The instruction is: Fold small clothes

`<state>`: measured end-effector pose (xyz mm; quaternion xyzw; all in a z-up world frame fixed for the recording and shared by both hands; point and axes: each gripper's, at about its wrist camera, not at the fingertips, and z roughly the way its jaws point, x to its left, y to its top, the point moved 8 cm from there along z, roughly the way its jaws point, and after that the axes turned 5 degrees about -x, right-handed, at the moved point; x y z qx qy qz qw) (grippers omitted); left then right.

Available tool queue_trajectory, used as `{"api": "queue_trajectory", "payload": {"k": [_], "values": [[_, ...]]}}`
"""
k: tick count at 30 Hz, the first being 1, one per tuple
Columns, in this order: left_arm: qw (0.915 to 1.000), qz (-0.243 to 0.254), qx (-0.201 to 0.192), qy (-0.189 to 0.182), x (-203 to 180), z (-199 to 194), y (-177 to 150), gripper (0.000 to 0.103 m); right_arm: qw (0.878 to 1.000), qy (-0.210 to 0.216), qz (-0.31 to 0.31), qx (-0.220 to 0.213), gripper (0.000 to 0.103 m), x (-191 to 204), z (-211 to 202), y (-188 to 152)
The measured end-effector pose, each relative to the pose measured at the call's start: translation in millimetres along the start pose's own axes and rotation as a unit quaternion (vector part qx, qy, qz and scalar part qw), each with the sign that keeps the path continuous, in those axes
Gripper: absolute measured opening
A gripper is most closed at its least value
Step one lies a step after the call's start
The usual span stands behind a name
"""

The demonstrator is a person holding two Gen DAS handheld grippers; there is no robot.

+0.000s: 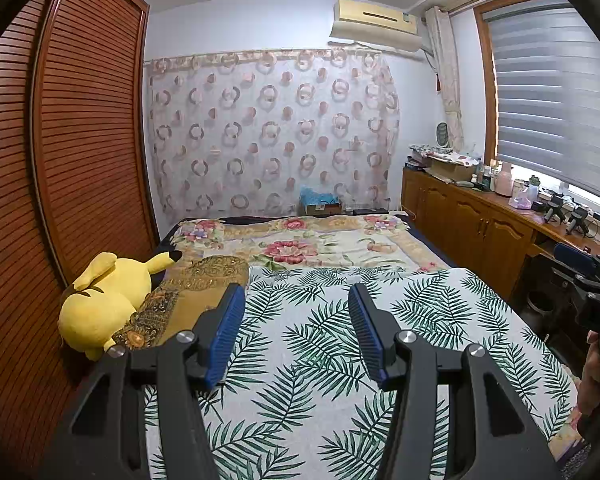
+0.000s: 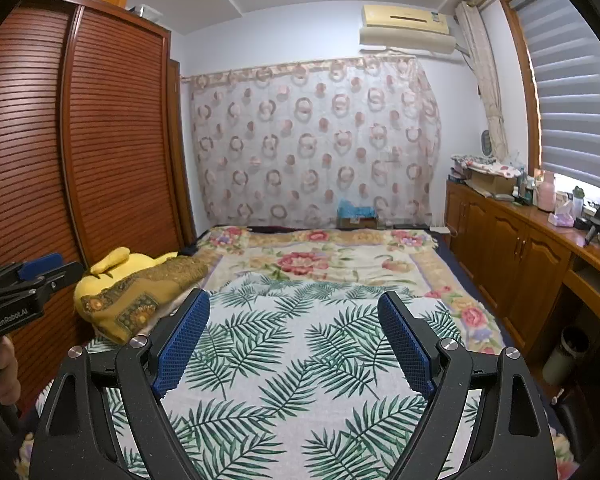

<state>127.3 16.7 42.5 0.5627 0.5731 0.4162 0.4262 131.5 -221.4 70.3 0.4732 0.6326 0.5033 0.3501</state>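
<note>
Apparently pre-grasp: left gripper (image 1: 296,332) and right gripper (image 2: 294,340) hovered with fingers spread, empty, above the bed (image 2: 380,256); no small garment visible, so next locate one.

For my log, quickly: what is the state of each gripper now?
Left gripper: open, holding nothing, above the leaf-print cloth.
Right gripper: open, holding nothing.

Bed (image 1: 428,248) carries floral blanket (image 1: 320,240); leaf-print sheet (image 1: 320,340); yellow plush (image 1: 96,312); gold cloth (image 1: 192,288).
</note>
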Motion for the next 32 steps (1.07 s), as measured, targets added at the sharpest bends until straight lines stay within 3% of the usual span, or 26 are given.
{"api": "queue_trajectory", "payload": {"k": [32], "values": [[1.0,0.001,0.0,0.001,-1.1,1.0,-1.9,0.053,1.0,-0.002,0.0,-0.002,0.088,-0.4,-0.4,-1.2]]}}
